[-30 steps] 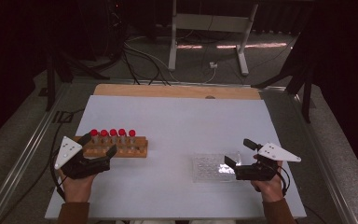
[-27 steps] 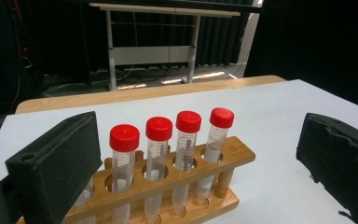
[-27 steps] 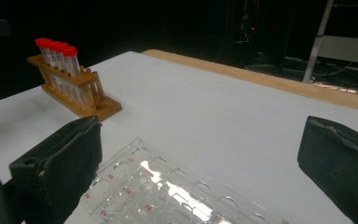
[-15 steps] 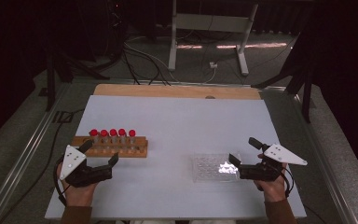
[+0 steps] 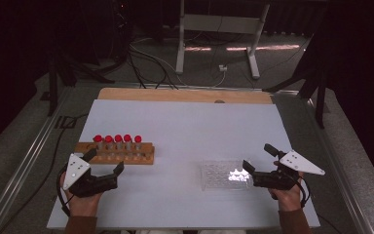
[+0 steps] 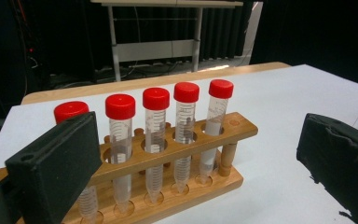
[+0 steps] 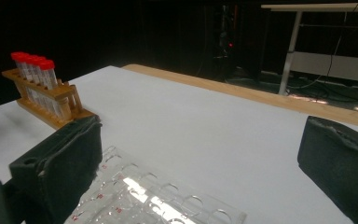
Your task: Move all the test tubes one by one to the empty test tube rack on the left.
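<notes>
Claws, left (image 5: 106,164) and right (image 5: 257,160), gape beside wooden rack (image 5: 126,157) and clear dimpled plastic tray (image 5: 221,176).

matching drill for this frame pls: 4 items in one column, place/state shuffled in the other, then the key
1. wooden rack
2. clear well plate
3. tube caps
4. left gripper

A. red
B. open, nothing between its jaws, near side of the rack
C. table's left half, holds five tubes
D. flat on the table by the right gripper

Pairs: 1-C, 2-D, 3-A, 4-B
</notes>
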`<action>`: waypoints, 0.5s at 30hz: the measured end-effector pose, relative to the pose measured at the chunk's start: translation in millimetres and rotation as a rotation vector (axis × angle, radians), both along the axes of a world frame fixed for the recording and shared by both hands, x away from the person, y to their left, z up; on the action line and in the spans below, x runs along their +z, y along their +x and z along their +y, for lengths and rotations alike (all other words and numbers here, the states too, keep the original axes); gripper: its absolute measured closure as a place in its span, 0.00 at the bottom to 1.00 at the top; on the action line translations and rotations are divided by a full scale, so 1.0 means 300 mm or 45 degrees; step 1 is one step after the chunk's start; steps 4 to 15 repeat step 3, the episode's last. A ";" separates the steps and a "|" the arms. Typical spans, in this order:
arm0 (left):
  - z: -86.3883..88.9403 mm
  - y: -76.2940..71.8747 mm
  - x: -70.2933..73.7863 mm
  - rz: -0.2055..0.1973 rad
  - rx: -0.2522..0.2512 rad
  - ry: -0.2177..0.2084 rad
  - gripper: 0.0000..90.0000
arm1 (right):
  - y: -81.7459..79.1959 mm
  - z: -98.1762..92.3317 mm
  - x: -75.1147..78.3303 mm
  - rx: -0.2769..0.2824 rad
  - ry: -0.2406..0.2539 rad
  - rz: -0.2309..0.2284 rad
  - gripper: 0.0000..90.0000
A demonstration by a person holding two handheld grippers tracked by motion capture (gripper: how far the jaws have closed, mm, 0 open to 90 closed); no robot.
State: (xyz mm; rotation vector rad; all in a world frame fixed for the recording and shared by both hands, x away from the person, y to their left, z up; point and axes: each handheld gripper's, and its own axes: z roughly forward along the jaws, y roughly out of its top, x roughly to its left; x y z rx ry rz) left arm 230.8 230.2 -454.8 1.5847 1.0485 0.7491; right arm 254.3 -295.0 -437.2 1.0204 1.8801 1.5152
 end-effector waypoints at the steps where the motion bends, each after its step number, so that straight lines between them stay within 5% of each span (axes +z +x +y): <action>1: -0.002 0.000 -0.001 0.004 -0.002 -0.002 0.01 | -0.001 -0.001 0.000 -0.001 0.000 -0.001 0.00; 15: -0.008 0.000 -0.003 0.006 -0.005 0.005 0.01 | -0.002 -0.004 0.000 -0.003 0.002 0.001 0.00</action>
